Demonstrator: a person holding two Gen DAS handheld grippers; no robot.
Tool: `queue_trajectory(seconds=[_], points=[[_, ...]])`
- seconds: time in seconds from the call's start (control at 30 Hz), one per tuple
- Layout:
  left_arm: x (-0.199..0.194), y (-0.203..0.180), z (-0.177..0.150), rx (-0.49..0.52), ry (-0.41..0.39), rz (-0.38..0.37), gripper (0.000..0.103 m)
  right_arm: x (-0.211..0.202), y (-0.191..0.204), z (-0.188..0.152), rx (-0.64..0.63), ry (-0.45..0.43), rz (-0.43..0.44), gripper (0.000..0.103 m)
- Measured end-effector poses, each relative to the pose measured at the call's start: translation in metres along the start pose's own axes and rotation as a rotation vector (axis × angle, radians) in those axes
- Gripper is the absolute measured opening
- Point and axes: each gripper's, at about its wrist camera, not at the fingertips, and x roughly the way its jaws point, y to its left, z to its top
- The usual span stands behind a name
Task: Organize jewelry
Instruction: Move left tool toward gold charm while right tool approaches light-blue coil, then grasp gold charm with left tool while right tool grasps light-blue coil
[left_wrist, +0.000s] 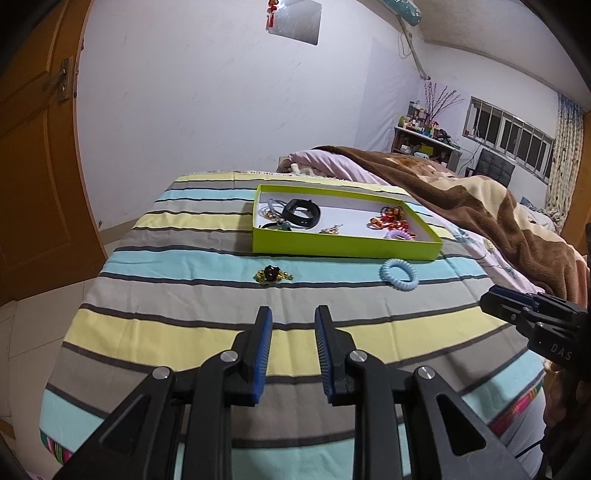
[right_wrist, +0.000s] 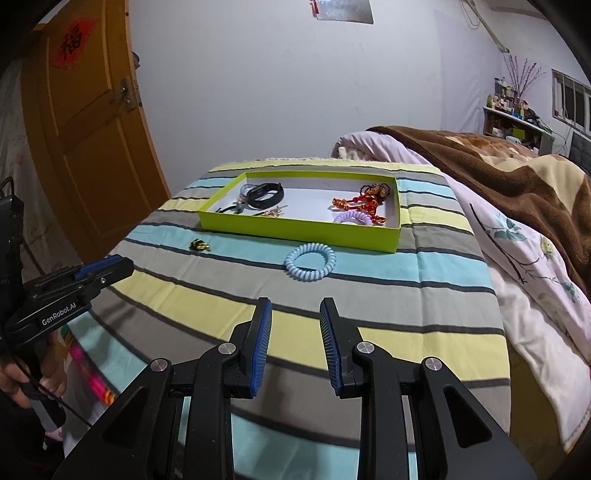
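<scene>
A lime-green box (left_wrist: 343, 249) (right_wrist: 295, 229) lies on the striped cloth and holds a black band (left_wrist: 301, 213) (right_wrist: 265, 195), red beaded pieces (left_wrist: 391, 218) (right_wrist: 369, 199), a purple coil tie (left_wrist: 400, 234) (right_wrist: 352, 218) and small gold bits. In front of it lie a gold and black brooch (left_wrist: 272, 275) (right_wrist: 199, 245) and a light blue coil hair tie (left_wrist: 399, 279) (right_wrist: 310, 261). My left gripper (left_wrist: 293, 314) (right_wrist: 110, 267) is open, short of the brooch. My right gripper (right_wrist: 295, 306) (left_wrist: 495, 301) is open and empty, short of the blue tie.
The striped cloth (left_wrist: 184, 325) covers a raised surface whose edges drop off at left and front. A bed with a pink quilt and brown blanket (right_wrist: 517, 177) runs along the right. A wooden door (right_wrist: 92, 129) stands at left. A hand (right_wrist: 22, 380) holds the left gripper's handle.
</scene>
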Motion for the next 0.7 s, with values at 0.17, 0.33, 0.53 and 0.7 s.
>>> queue_trajectory(seconds=[0.17,0.33,0.53,0.7], points=[[0.019,0.007,0.007,-0.001,0.019,0.011,0.025,0.022,-0.006,0.009,0.006,0.023,-0.014,0.028],[0.042,0.012,0.017,0.005,0.042,0.027,0.027,0.046,-0.013,0.02,0.017,0.053,-0.026,0.028],[0.074,0.016,0.026,0.005,0.105,0.019,0.029,0.073,-0.023,0.03,0.041,0.1,-0.044,0.028],[0.09,0.015,0.032,0.0,0.143,0.003,0.03,0.086,-0.025,0.035,0.042,0.127,-0.043,0.028]])
